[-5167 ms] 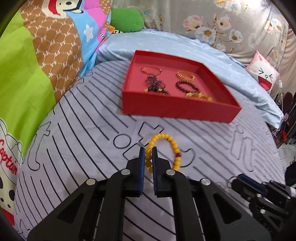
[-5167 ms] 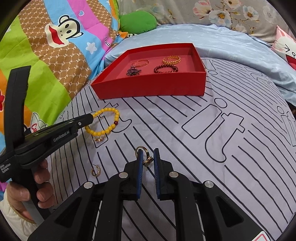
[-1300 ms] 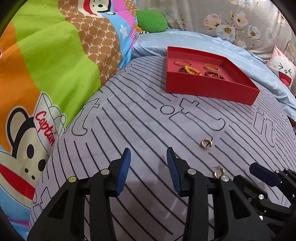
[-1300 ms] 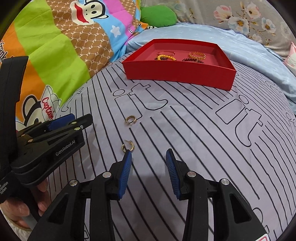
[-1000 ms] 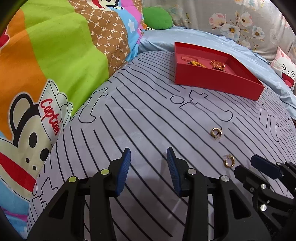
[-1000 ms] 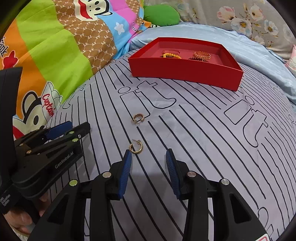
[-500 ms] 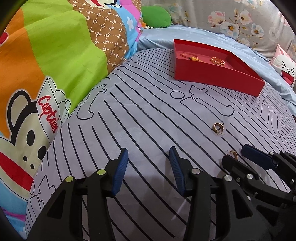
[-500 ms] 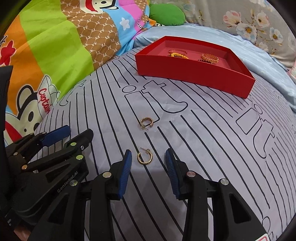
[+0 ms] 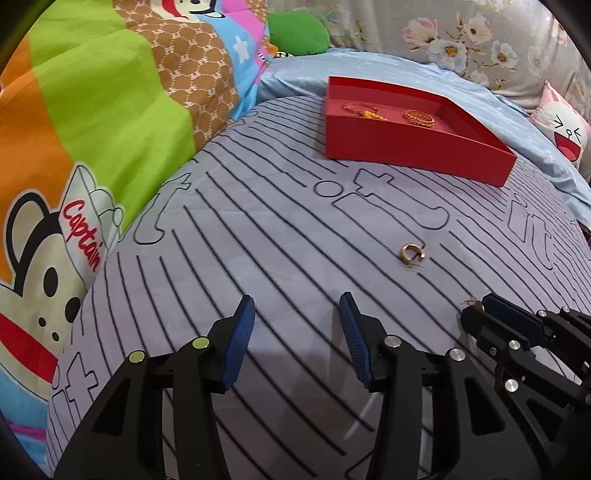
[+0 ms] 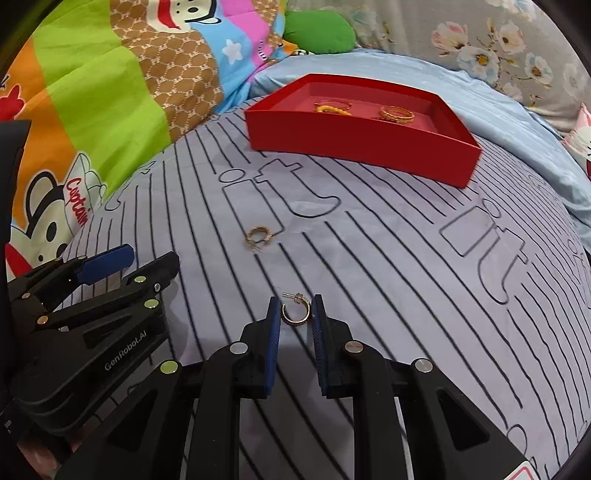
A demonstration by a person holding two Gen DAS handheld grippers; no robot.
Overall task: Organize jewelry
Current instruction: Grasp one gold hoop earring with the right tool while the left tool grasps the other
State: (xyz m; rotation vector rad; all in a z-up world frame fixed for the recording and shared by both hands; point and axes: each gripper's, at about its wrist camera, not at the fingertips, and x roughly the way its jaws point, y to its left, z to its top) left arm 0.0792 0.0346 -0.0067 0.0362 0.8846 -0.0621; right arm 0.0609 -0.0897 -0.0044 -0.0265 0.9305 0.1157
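A thin gold hoop earring (image 10: 295,313) lies on the striped grey bedspread between the blue pads of my right gripper (image 10: 294,314). The jaws stand narrowly apart around it; the pads look close to the hoop but contact is unclear. A second, chunkier gold hoop earring (image 10: 258,236) lies farther ahead to the left; it also shows in the left wrist view (image 9: 412,254). My left gripper (image 9: 297,314) is wide open and empty over the bedspread. The red tray (image 10: 354,144) at the back holds gold and yellow bracelets (image 10: 397,112).
A colourful cartoon quilt (image 9: 92,110) rises along the left. A light blue sheet (image 9: 369,66) and floral pillows lie behind the tray. A green cushion (image 10: 317,31) sits at the back. The left gripper's body (image 10: 85,314) lies left of my right gripper.
My right gripper has moved forward and down onto the thin hoop earring and narrowed its jaws around it. The left gripper has stayed open and hardly moved.
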